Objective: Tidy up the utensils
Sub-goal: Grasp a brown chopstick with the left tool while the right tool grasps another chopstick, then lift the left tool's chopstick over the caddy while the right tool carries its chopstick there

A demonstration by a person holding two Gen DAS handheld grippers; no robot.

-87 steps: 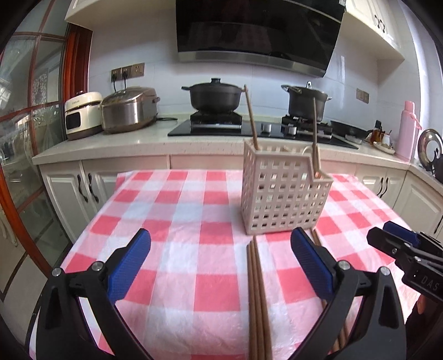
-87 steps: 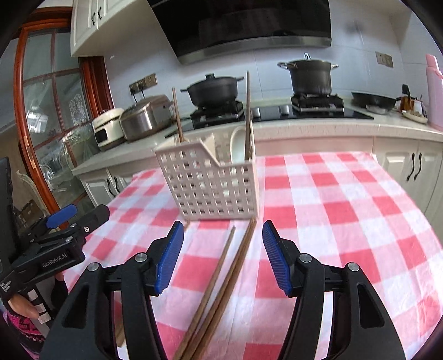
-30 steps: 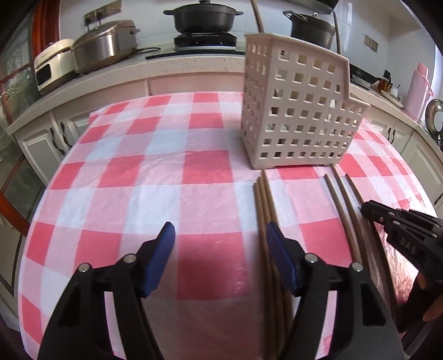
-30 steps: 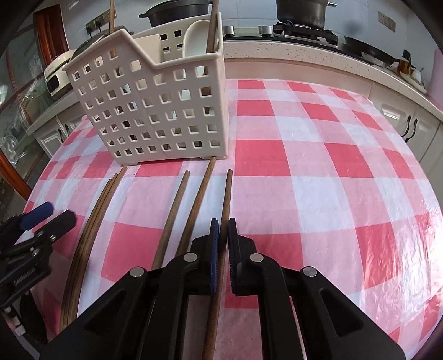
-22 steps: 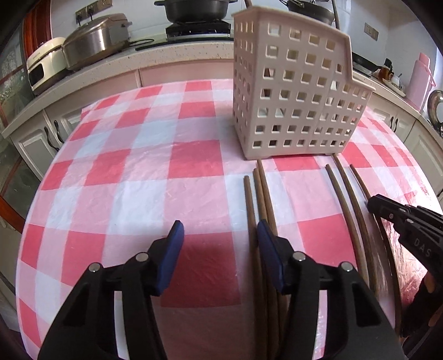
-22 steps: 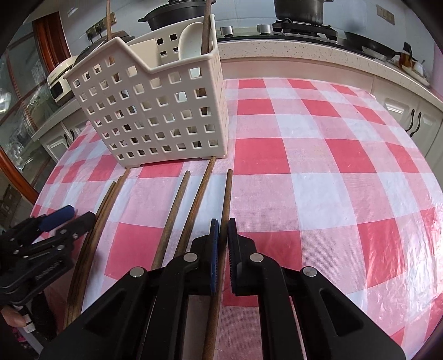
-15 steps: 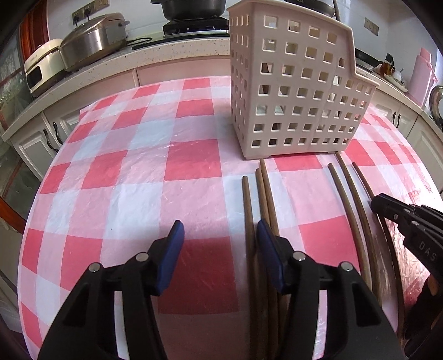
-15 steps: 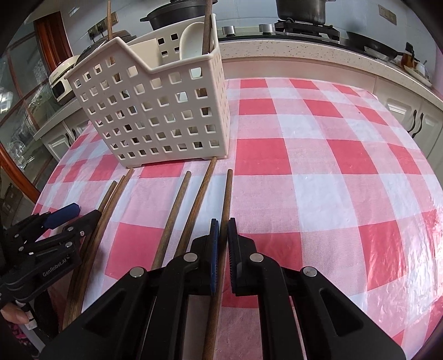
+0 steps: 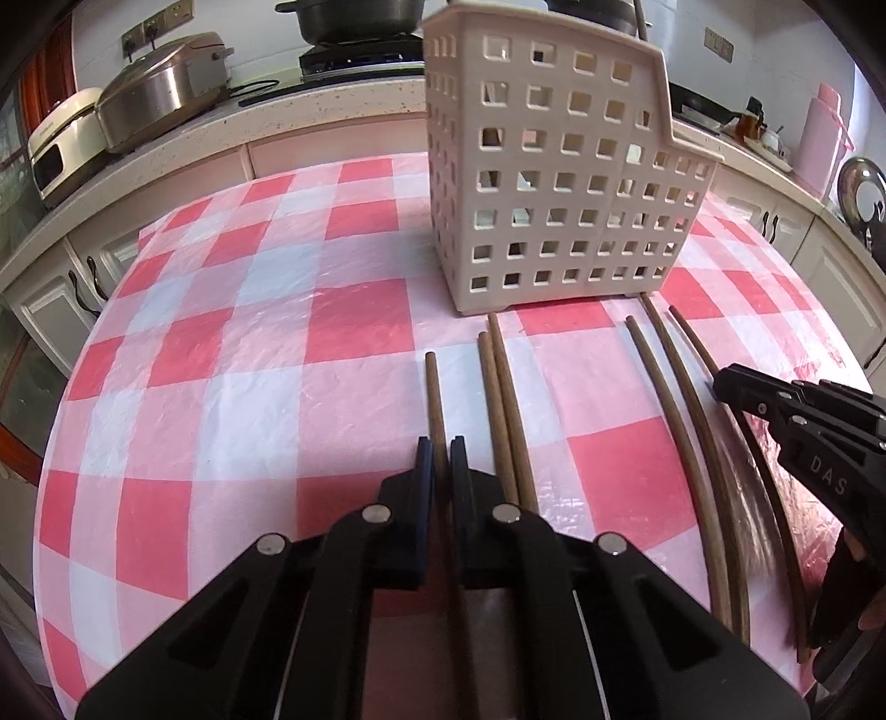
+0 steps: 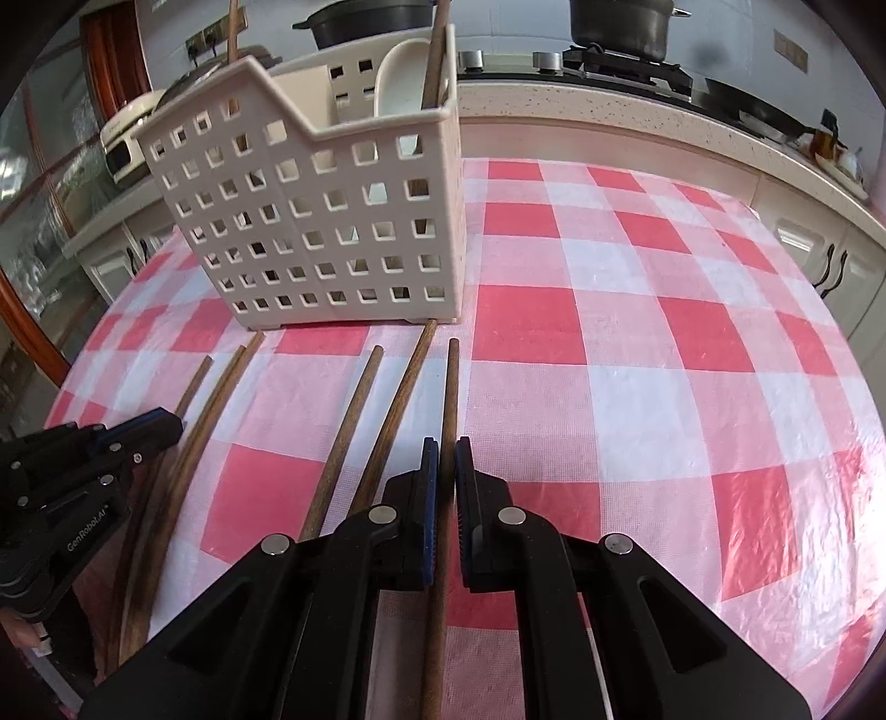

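Several brown wooden chopsticks lie on the pink checked tablecloth in front of a white perforated utensil basket point(image 9: 554, 183) point(image 10: 332, 221). My left gripper point(image 9: 440, 454) is shut on the leftmost chopstick point(image 9: 433, 393), which lies apart from the pair of chopsticks point(image 9: 504, 399) beside it. My right gripper point(image 10: 446, 448) is shut on the rightmost chopstick point(image 10: 452, 382); two more chopsticks point(image 10: 354, 421) lie just to its left. Each gripper shows in the other's view: the right gripper point(image 9: 725, 385) at the right edge, the left gripper point(image 10: 166, 426) at the left edge. A white spoon point(image 10: 398, 72) and upright chopsticks point(image 10: 437, 50) stand in the basket.
A kitchen counter point(image 9: 332, 111) runs behind the table with a rice cooker point(image 9: 160, 88), pots on a hob point(image 10: 614, 22) and a pink flask point(image 9: 825, 138). Cabinets point(image 10: 830, 260) stand below it. Bare tablecloth point(image 10: 664, 360) spreads to the right of the basket.
My left gripper has gone from open to shut on the leftmost chopstick, which now lies apart from its neighbours. The right gripper stayed shut on its chopstick.
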